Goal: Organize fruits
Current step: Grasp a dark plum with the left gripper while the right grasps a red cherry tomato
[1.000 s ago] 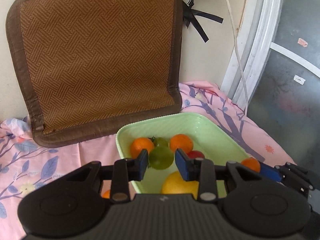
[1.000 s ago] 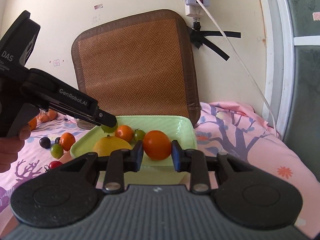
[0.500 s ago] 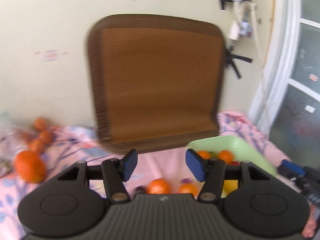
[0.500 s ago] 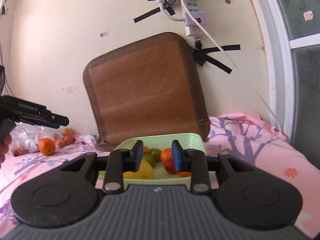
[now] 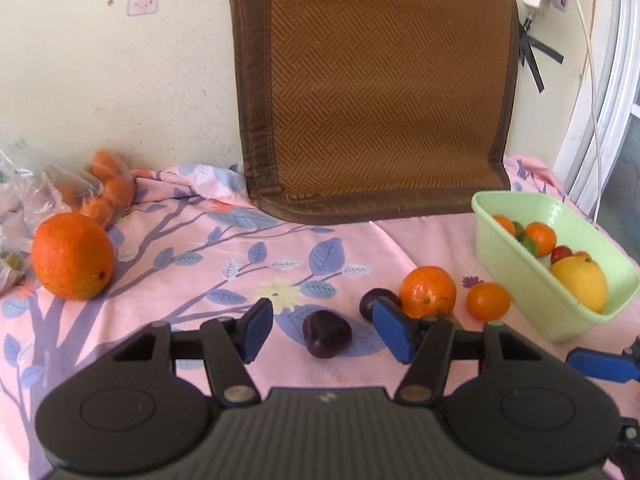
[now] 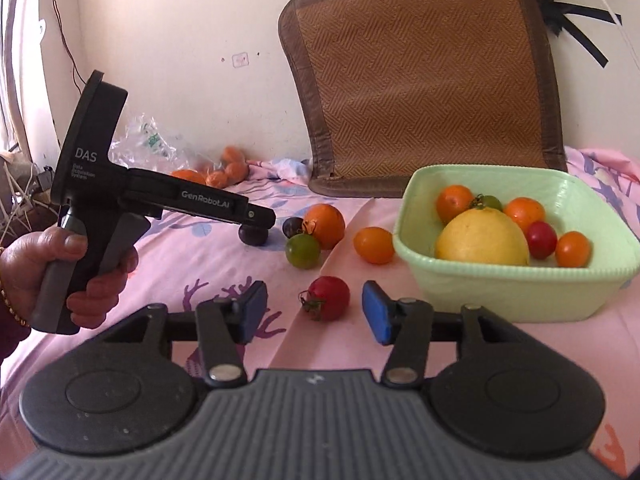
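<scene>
You have one green basin holding seven fruits — one yellow grapefruit among them. Outside it on the bed lie two dark plums — one red tomato, one green tomato.

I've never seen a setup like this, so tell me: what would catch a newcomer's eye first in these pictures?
Probably the pale green basin at the right, piled with fruit around one big yellow citrus. Next, loose fruit on the pink flowered cloth: a red tomato lying between the right gripper's opening, untouching jaws, and a dark plum between the left gripper's closing jaws, not yet touched. Behind, a brown woven mat leans against the wall.
</scene>
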Motion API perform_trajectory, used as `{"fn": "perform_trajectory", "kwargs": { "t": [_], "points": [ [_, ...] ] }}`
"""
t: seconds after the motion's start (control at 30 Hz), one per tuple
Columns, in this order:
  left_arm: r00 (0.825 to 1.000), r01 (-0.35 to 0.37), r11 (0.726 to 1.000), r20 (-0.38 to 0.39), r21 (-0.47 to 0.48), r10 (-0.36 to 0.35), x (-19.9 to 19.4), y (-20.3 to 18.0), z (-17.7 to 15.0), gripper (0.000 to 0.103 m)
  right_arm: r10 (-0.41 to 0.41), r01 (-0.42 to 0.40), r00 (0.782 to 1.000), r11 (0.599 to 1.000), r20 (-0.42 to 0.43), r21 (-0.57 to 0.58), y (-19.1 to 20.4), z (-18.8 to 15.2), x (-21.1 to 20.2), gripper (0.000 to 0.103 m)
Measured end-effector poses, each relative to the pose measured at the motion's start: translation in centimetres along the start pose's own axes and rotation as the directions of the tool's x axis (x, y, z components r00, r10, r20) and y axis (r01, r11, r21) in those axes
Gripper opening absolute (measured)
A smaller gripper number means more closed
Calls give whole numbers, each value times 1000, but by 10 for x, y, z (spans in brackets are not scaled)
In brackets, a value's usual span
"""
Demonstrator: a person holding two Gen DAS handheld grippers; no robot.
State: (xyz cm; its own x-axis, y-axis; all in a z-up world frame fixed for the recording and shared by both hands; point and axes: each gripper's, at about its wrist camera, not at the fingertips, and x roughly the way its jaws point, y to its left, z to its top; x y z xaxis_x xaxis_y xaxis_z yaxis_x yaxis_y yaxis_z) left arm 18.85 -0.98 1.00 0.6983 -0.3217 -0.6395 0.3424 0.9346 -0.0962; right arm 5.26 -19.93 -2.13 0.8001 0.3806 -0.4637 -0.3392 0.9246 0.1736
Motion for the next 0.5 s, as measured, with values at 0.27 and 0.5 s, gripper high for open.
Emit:
{"fn": "perform_trajectory", "kwargs": {
  "t": [0.27,0.5],
  "points": [
    [999,46,999,3,-25,-46,-16,1,-15,29,-9,10,999,1000,-45,28,-4,0,14,30],
    [994,96,995,58,20,-97,-86,-33,-57,29,60,-60,998,998,15,-13,19,-25,-46,30]
  ]
}}
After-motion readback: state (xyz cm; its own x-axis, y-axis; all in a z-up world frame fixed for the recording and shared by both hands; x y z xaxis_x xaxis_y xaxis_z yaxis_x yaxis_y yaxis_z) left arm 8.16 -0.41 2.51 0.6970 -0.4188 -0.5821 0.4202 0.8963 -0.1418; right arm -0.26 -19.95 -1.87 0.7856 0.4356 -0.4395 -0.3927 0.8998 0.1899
